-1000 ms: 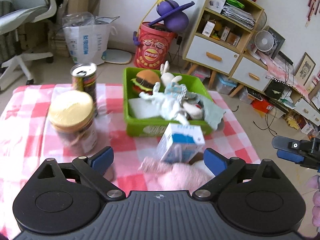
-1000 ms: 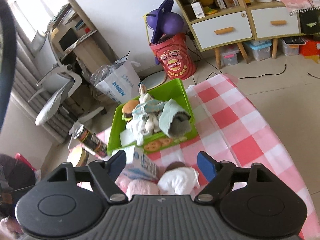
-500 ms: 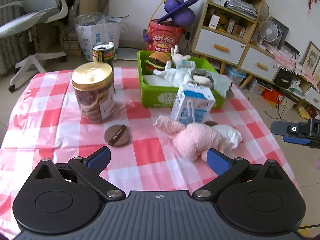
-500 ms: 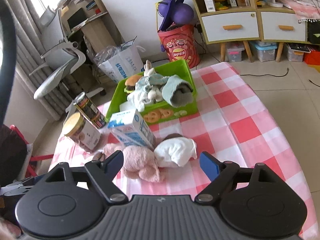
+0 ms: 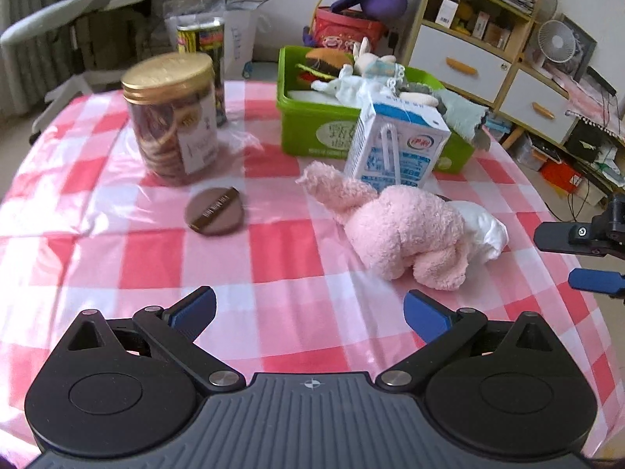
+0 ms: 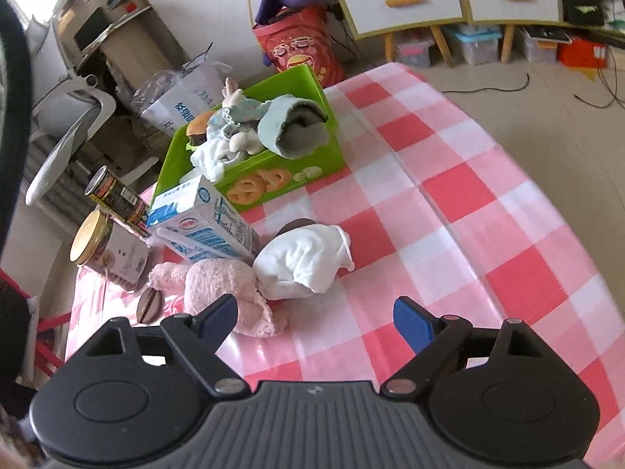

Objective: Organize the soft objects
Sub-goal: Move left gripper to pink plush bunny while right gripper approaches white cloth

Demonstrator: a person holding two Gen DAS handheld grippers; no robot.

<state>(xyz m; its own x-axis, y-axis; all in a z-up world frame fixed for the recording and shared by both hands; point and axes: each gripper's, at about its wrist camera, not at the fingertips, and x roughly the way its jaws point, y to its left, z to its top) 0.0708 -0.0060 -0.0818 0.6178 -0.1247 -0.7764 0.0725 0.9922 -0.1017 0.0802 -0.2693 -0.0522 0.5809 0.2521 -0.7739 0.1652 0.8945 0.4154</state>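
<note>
Checked cloth (image 6: 488, 203) runs wide and bare to its right edge. Green bin (image 5: 312, 125) sits at the far side, heaped with soft toys. Pink plush (image 5: 406, 230) lies mid-table touching the white bundle (image 6: 308, 262), carton (image 5: 394, 148) just behind. Left gripper (image 5: 308, 308) spread, empty. Right gripper (image 6: 312, 316) has just been opening, nothing between its jaws.
</note>
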